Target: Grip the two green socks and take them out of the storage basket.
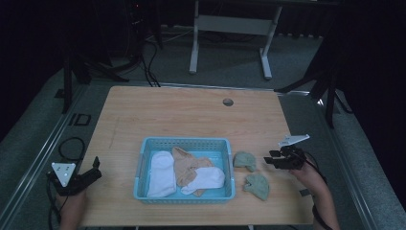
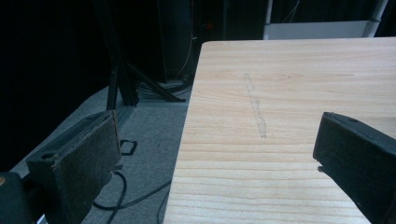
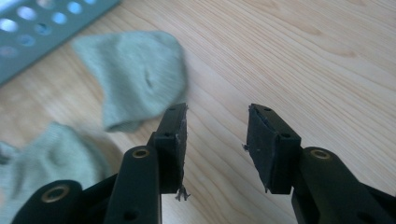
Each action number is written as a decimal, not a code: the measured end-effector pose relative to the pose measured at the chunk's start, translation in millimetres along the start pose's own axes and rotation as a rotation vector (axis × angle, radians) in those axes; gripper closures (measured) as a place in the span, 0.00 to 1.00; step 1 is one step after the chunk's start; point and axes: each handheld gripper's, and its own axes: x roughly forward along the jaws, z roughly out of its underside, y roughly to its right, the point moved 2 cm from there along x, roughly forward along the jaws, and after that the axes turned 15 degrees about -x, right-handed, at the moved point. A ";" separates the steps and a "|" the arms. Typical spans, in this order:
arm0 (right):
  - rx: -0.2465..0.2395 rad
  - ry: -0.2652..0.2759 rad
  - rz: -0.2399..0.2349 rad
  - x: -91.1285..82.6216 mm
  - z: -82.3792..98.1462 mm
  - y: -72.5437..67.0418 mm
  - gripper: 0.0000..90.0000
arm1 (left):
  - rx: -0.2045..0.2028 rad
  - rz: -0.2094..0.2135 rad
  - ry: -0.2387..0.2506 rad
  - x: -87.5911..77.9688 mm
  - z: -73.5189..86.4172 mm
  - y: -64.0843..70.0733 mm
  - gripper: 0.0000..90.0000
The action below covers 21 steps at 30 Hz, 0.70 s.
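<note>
right gripper view: green sock (image 3: 133,77) just beside open right hand-held gripper (image 3: 217,135).

We take this for a lab: dark curtained surroundings, black tripod stands (image 1: 72,72), floor cables (image 1: 148,62), a pale wooden table (image 1: 191,115).

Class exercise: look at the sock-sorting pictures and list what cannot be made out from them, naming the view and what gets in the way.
- Tan sock, high view: partly under the white socks, so how many tan pieces cannot be told.
- Near green sock, right gripper view: blurred, cut by the left edge, partly behind the right claw.
- Basket, right gripper view: only a blurred corner, cut by the top edge.
- Table, left gripper view: its right part is hidden behind a jaw.
</note>
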 end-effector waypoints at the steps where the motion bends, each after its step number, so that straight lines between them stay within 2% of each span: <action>1: 0.000 0.000 0.000 0.0 0.0 0.0 0.63 | 0.001 0.000 -0.001 0.0 0.0 0.0 0.00; 2: 0.018 0.002 0.018 0.3 5.8 1.8 0.62 | 0.003 -0.002 -0.002 0.1 0.0 0.2 0.00; 5: 0.032 -0.003 0.029 1.5 11.7 3.1 0.60 | 0.002 -0.002 -0.002 0.0 0.0 0.1 0.00; 10: 0.085 0.011 0.064 2.6 27.7 5.3 0.47 | 0.000 -0.001 -0.001 0.1 0.0 -0.1 0.00; 11: 0.085 0.011 0.064 2.6 27.7 5.3 0.47 | 0.000 -0.001 -0.001 0.1 0.0 -0.1 0.00; 12: 0.093 0.013 0.092 3.5 32.3 5.6 0.42 | 0.000 -0.001 -0.002 0.1 0.0 -0.1 0.00; 14: 0.106 0.023 0.118 3.9 36.9 6.2 0.35 | 0.000 -0.001 -0.001 0.1 0.0 -0.1 0.00; 15: 0.106 0.023 0.118 3.9 36.9 6.2 0.35 | 0.000 0.000 -0.001 0.1 0.0 -0.1 0.00; 16: 0.134 0.045 0.140 3.5 40.9 7.2 0.28 | 0.000 0.000 -0.001 0.1 0.0 -0.1 0.00; 17: 0.134 0.045 0.140 3.5 40.9 7.2 0.28 | 0.000 0.000 -0.001 0.1 0.0 -0.1 0.00; 18: 0.165 0.066 0.159 2.4 44.5 8.4 0.18 | 0.000 0.000 -0.001 0.1 0.0 -0.2 0.00; 21: 0.185 0.093 0.176 1.1 49.6 8.1 0.12 | 0.000 0.001 -0.001 0.1 0.0 -0.2 0.00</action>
